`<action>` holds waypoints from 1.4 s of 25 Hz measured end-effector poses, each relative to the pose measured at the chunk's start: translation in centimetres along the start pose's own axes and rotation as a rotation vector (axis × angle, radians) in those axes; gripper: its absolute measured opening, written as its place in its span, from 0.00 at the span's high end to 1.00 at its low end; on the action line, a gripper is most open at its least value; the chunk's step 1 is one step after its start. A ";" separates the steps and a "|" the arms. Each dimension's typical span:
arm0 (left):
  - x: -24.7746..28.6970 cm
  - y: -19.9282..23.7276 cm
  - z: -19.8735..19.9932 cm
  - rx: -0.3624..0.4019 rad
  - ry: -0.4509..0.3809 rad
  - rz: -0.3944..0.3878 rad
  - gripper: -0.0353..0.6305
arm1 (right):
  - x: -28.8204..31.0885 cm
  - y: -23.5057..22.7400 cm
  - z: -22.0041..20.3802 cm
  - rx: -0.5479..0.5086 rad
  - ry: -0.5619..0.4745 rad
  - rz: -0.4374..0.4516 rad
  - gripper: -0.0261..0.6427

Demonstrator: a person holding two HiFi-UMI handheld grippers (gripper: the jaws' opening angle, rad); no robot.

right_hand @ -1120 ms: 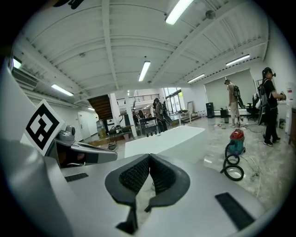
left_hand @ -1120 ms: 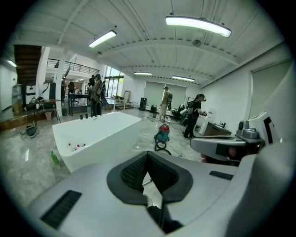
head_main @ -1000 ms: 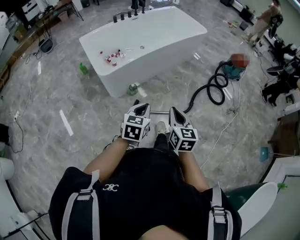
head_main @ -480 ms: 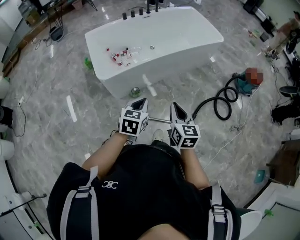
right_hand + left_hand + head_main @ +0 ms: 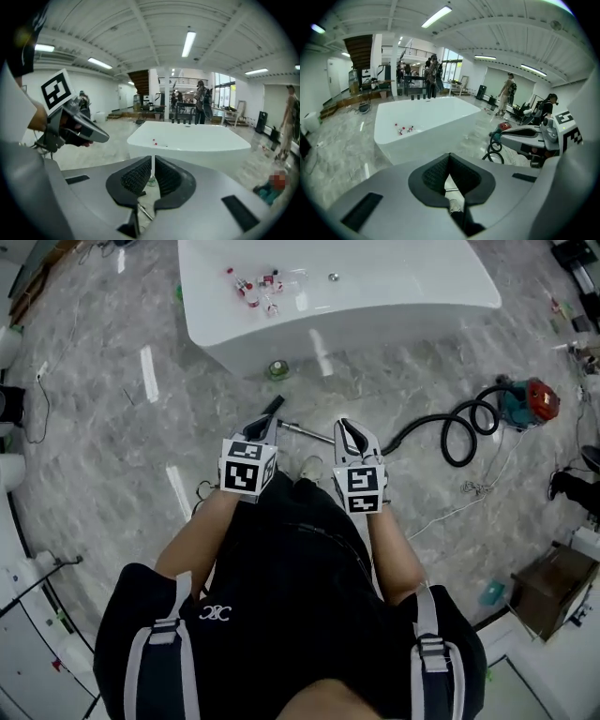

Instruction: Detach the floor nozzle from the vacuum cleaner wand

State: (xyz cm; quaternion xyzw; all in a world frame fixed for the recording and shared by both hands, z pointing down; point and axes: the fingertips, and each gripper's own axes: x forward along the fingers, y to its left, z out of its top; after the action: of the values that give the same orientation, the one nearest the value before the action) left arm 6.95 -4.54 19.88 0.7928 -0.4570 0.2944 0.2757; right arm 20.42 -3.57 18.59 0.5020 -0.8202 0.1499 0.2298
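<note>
You wear a black short-sleeved top with a small white emblem at the lower left of the frame. Grey webbing straps with buckles run over both shoulders. Your left gripper and right gripper, at mid-frame, have smooth grey shells and black ribbed pads lining the jaws, and each carries a white cube printed with black square markers.

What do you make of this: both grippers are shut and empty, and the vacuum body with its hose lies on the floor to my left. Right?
Not quite. The vacuum body with its hose lies on the floor to your right, not your left, as the head view shows. The rest holds: the left gripper and the right gripper both have their jaws shut on nothing.
</note>
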 end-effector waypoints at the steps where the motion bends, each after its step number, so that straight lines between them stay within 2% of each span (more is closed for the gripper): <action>1: 0.7 1.1 -0.9 -0.029 0.020 0.008 0.95 | 1.1 0.5 -0.5 -0.047 0.018 0.017 0.94; 4: 3.7 4.3 -3.7 -0.103 0.060 0.034 0.95 | 5.0 1.6 -3.1 -0.100 0.075 0.085 0.94; 9: 10.6 9.6 -8.0 -0.202 0.101 0.066 0.95 | 12.9 2.8 -9.9 -0.145 0.194 0.194 0.92; 13: 16.2 12.0 -12.4 -0.260 0.120 0.063 0.95 | 18.7 4.2 -16.4 -0.183 0.290 0.291 0.77; 19: 25.2 15.2 -21.6 -0.312 0.164 0.055 0.95 | 30.0 4.6 -31.3 -0.240 0.461 0.345 0.61; 25: 30.9 17.7 -30.8 -0.326 0.242 0.052 0.95 | 39.8 4.7 -47.2 -0.387 0.604 0.355 0.60; 31: 34.9 19.6 -35.6 -0.331 0.251 0.040 0.95 | 46.1 5.3 -61.9 -0.487 0.767 0.391 0.61; 35: 36.7 20.1 -38.8 -0.339 0.268 0.024 0.95 | 48.1 5.7 -68.5 -0.587 0.826 0.414 0.61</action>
State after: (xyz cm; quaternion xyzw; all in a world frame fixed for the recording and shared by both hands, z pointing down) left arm -4.20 -6.44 75.82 0.6834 -0.4687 0.3193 0.4597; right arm 12.07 -4.65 102.06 0.1443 -0.7509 0.1415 0.6287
